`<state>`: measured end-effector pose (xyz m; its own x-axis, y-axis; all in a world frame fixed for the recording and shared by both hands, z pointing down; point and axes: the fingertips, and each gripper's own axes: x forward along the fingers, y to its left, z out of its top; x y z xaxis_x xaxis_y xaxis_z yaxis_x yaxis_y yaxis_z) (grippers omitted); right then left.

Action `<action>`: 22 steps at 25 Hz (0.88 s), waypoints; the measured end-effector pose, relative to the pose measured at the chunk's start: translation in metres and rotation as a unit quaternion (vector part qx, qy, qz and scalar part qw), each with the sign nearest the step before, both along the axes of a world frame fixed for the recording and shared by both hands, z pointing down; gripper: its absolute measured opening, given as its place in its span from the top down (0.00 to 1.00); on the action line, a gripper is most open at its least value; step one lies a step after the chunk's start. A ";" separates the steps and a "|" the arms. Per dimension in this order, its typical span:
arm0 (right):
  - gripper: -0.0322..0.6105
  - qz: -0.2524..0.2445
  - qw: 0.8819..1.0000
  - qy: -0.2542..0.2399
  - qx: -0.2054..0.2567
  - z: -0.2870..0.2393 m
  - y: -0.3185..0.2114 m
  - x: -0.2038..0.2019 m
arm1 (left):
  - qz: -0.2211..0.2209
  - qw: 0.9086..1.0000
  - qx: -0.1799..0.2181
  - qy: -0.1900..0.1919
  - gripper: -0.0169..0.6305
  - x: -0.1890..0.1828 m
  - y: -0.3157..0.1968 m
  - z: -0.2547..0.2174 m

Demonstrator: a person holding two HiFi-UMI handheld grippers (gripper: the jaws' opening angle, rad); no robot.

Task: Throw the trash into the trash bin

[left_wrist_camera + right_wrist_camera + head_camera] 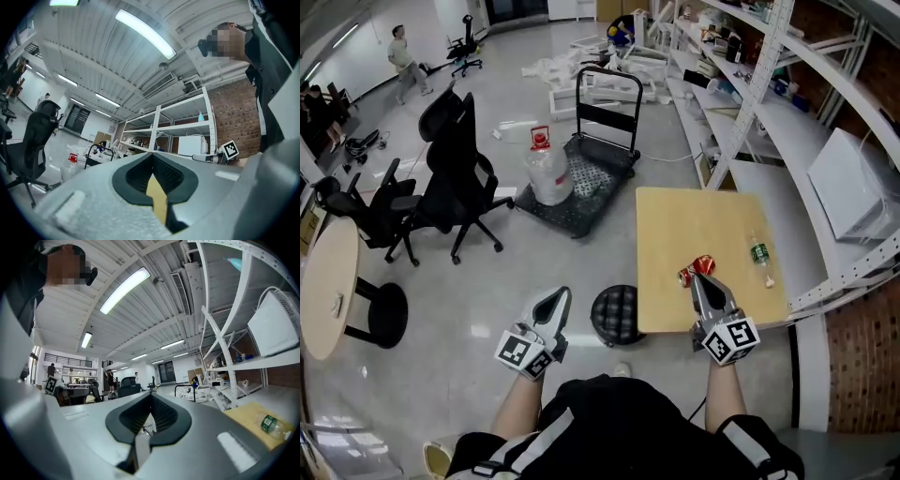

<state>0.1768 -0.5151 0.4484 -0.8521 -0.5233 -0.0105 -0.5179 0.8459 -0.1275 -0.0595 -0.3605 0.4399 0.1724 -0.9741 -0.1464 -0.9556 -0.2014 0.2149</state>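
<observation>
left gripper (562, 294), right gripper (698, 279) pressed together, empty; red can (705, 264) lies on table (694, 220)

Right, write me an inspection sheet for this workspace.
Surface: square wooden table, mostly bare.
Job's things: red can and plastic bottle lie on the table. A black round object stands on the floor beside it; cannot tell whether it is the bin.
Clutter: nothing seen on the table beyond those.
Grippers: left gripper shut, empty, over the floor. Right gripper shut, nothing between its jaws, tips at the can; contact unclear.
Cables: white cable arcs over a white box on the shelf.
Surroundings: black office chairs, cart carrying a water jug, white shelving, brick wall.
</observation>
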 end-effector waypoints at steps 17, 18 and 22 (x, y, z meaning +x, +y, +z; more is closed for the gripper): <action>0.94 0.131 0.990 0.039 -0.036 0.028 -0.058 0.056 | 0.119 0.993 -0.018 -0.009 0.97 0.029 -0.109 0.003; 0.94 0.144 0.988 0.048 -0.040 0.032 -0.063 0.054 | 0.125 0.992 -0.015 -0.012 0.97 0.028 -0.115 0.001; 0.94 0.195 0.976 0.069 -0.071 0.061 -0.088 0.047 | 0.141 0.989 -0.010 -0.030 0.97 0.029 -0.143 0.008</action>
<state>0.2238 -0.6031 0.5089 -0.5754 -0.7961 0.1874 -0.8179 0.5593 -0.1352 -0.0306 -0.5037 0.4484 0.4460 -0.8883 -0.1093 -0.8731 -0.4587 0.1651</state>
